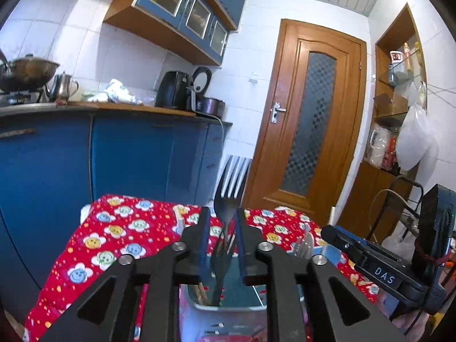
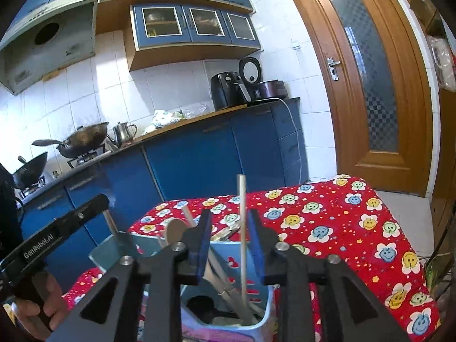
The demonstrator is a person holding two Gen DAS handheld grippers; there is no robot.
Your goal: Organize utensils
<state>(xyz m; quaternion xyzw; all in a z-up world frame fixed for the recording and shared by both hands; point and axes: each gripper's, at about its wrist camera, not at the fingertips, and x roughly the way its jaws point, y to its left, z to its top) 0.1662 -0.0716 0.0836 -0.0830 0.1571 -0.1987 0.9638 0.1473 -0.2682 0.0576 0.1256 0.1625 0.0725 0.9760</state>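
left gripper [image 1: 222,229]: fingers narrowed about the fork [image 1: 228,196], held upright, tines at 12 o'clock, handle reaching down into the utensil caddy [image 1: 228,310] | right gripper [image 2: 229,236]: fingers apart, white stick [image 2: 242,228] standing untouched between them, its foot in the caddy | caddy set on the red flowered cloth [image 2: 342,222]

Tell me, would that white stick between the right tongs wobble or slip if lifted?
Likely slippery: the chopstick looks smooth, round and thin. Probably light and stiff, since it stands straight. It could tilt, leaning loosely in the holder with the right tongs apart.
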